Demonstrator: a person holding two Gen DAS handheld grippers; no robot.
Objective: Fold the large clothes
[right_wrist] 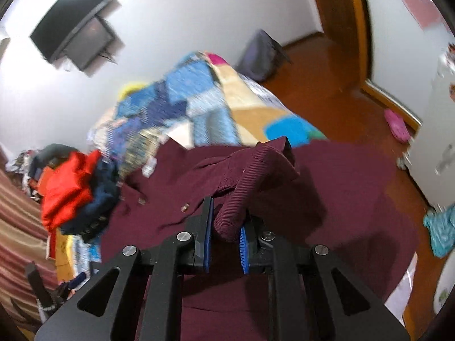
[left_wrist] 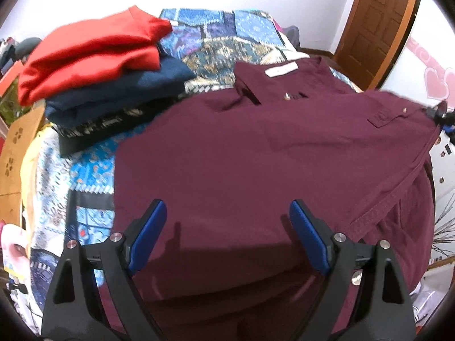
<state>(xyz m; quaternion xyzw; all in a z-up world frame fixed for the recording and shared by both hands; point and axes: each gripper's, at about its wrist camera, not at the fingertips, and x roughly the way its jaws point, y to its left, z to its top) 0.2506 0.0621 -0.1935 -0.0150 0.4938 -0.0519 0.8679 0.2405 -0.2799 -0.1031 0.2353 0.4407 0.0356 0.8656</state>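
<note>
So the maroon shirt [left_wrist: 256,153] is spread across the patchwork bedspread [left_wrist: 227,39], collar [left_wrist: 250,85] at the far end with its white label [left_wrist: 280,69] showing, and the near part of the fabric runs right under the left gripper [left_wrist: 227,227]. That gripper's jaws are spread wide with nothing between the blue pads [left_wrist: 148,238], just flat maroon cloth lying below and ahead of them; whether the tips touch the fabric I can't tell. Over on the right side of the left-wrist view, one edge of the shirt is pulled up and away from the bed, with a buttoned cuff or tab [left_wrist: 388,116] near the raised part. The right-wrist view shows why: the right gripper [right_wrist: 226,227] is clamped down on a bunched roll of the shirt's ribbed fabric, which looks like a sleeve [right_wrist: 250,170], and the cloth bulges up and over ahead of the fingers, with the cuff end sticking up past them. The rest of the shirt lies below and to both sides of that gripper, a couple of buttons [right_wrist: 186,207] visible just left of the jaws. That view is pretty motion-blurred. To the left of the shirt sits a stack of folded clothes [left_wrist: 93,79], red on top, navy under it, something dark and patterned at the bottom. Wooden door [left_wrist: 378,20] at the back right.
</note>
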